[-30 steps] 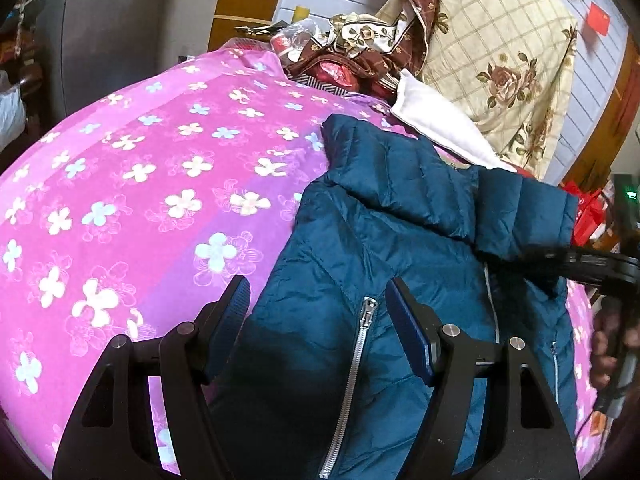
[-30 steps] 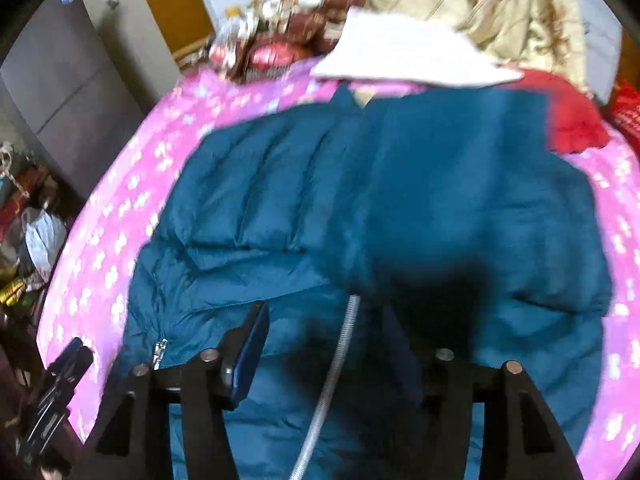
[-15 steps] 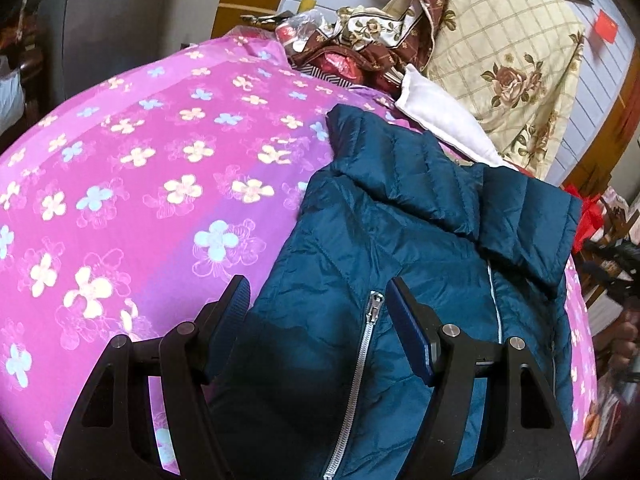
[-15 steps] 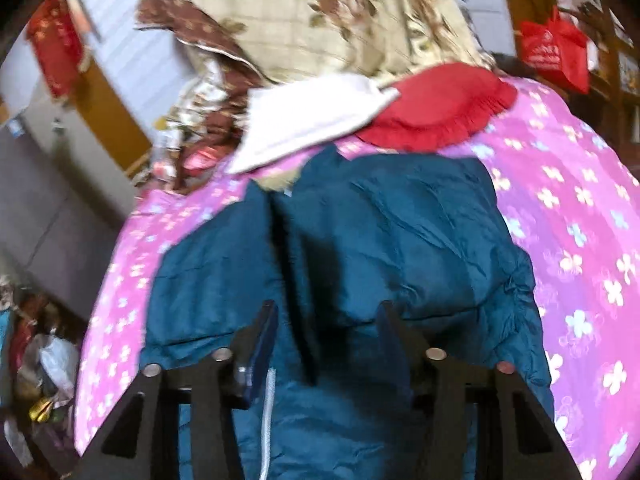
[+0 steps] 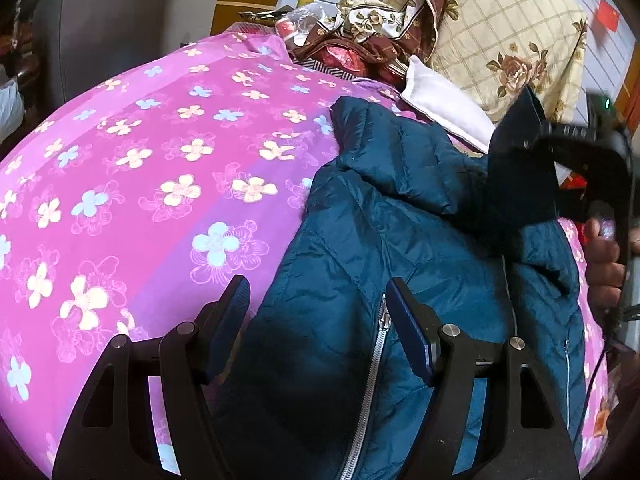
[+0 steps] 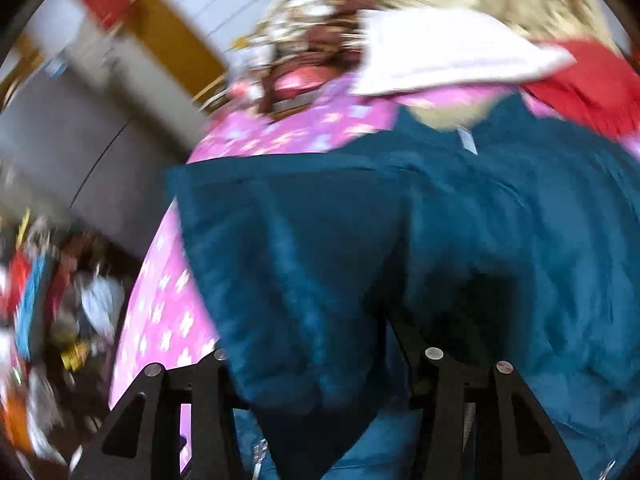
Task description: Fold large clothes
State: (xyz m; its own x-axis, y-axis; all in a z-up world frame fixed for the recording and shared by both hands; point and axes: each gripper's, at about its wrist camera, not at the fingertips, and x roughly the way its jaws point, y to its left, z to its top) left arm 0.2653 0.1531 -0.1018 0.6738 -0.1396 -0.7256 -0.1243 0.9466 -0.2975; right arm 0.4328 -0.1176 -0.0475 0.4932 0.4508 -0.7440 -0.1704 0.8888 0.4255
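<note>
A teal quilted jacket (image 5: 400, 264) lies on a bed covered by a pink flowered sheet (image 5: 152, 184), its silver zipper (image 5: 370, 380) running down the front toward the near edge. The left claw (image 5: 318, 320) hangs low over the jacket's lower front with its two blue-padded fingers (image 5: 408, 332) spread wide and nothing between them; one finger sits over the jacket's side edge next to the sheet, the other just beside the zipper. In the left wrist view the right claw (image 5: 520, 148) shows at the right edge, lifted above the bed and pinching a dark fold of the jacket's upper part, so that the cloth stands up in a peak; the right hand (image 5: 604, 264) grips the handle below it. The right wrist view is blurred, yet it shows a broad flap of teal cloth (image 6: 304, 280) draped over the claw's fingers and hiding their tips, with the rest of the jacket (image 6: 540, 220) spread on the bed beyond. At the head of the bed lie a white pillow (image 5: 444, 100), a red cushion (image 6: 584, 84) just beside the jacket's collar, and a cream rose-patterned quilt (image 5: 508, 36) propped up behind them. A heap of brown patterned fabric (image 5: 360, 40) lies left of the pillow.
</note>
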